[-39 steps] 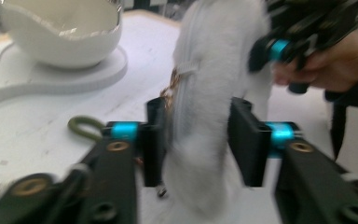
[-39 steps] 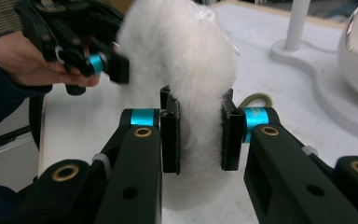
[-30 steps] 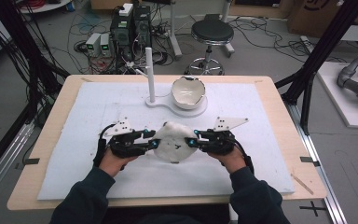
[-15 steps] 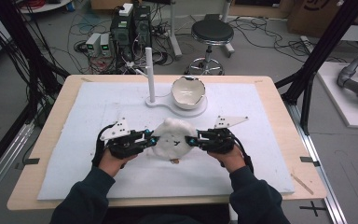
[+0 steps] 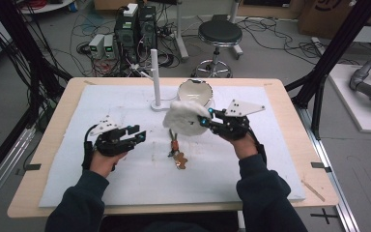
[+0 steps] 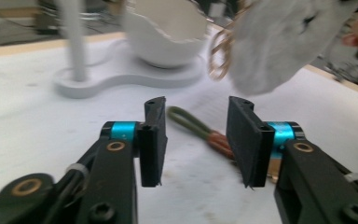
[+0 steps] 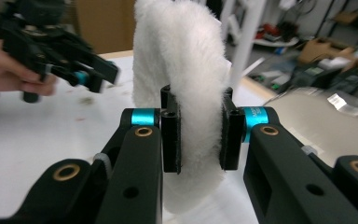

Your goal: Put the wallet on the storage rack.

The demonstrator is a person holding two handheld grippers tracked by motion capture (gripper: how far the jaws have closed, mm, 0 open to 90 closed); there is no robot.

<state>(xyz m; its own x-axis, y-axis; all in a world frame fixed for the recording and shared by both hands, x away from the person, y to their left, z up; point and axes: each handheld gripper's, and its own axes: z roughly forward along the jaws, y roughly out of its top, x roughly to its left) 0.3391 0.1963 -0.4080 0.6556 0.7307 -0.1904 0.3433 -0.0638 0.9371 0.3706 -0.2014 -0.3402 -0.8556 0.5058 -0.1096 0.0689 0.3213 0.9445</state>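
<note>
Right claw (image 7: 200, 135) clamped on fluffy white fabric pouch (image 7: 182, 70), lifted off counter (image 5: 101, 193); left claw (image 6: 196, 140) empty, jaws just opening, half-wide.

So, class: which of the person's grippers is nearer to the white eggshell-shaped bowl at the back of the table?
Right. The right gripper, shut on a fluffy white cloth, is just in front of the bowl. The left gripper, open, is farther off toward the table's left.
</note>
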